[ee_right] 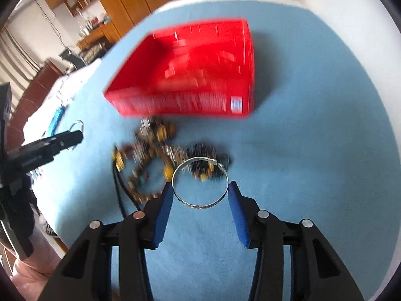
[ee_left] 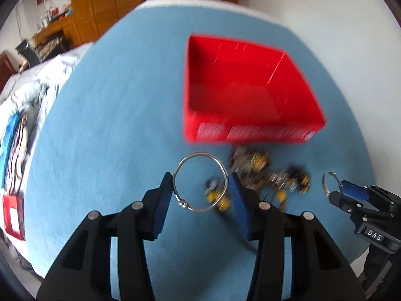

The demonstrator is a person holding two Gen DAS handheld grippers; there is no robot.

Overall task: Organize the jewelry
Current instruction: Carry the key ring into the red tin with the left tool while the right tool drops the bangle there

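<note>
The left gripper (ee_left: 200,188) clamped a thin silver bangle (ee_left: 200,181); the right gripper (ee_right: 200,195) held an engraved silver cuff (ee_right: 200,183), seemingly pinched. Blurred beaded jewelry (ee_right: 160,160) lay before the red plastic box (ee_right: 190,75); "DAS" showed right.

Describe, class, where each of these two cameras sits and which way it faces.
Left wrist: on the left gripper, looking forward and down at the blue round table; its fingers hold a plain silver bangle; the right gripper shows.
Right wrist: on the right gripper, facing the same table, gripping an engraved silver bangle.
Shared: open red box, beaded jewellery pile.
</note>
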